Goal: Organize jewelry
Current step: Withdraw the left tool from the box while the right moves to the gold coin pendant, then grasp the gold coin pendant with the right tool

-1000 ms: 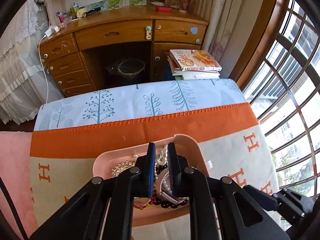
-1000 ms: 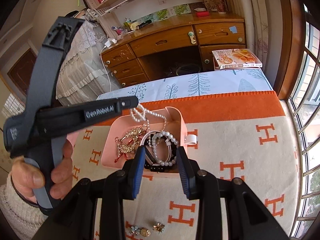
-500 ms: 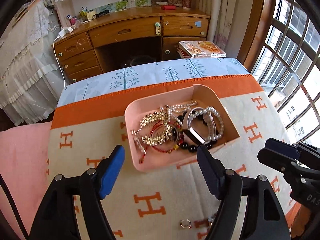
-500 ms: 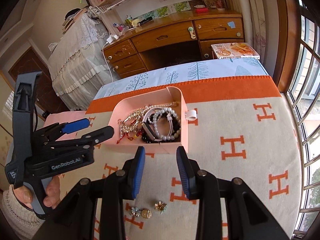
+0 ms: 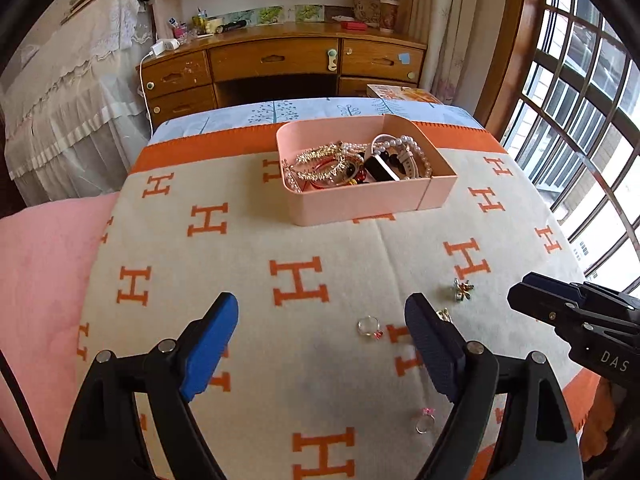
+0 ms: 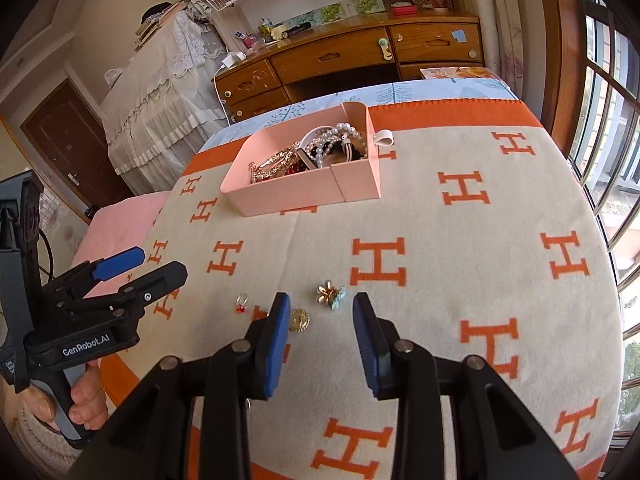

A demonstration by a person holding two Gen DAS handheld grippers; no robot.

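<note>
The pink tray point(image 5: 360, 200) of jewelry sits toward the blanket's point(image 5: 240, 248) far edge. Loose rings point(image 5: 369, 326) and a flower brooch point(image 6: 330, 294) lie near the near edge. The left gripper point(image 5: 320, 336) has just been opening (nothing between its jaws); the right gripper point(image 6: 322, 320) stands parted, empty.

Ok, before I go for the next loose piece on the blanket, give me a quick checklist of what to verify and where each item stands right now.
1. Left tool empty, jaws wide, having just been opening: ok.
2. Right tool empty, jaws partly open: ok.
3. Ring with red stone lies free on the blanket between the left tool's fingers: ok.
4. Flower brooch and gold round piece lie apart, ahead of the right tool: ok.
5. Pink box upright, open, with room: ok.
6. The two tools are clear of each other: ok.
</note>
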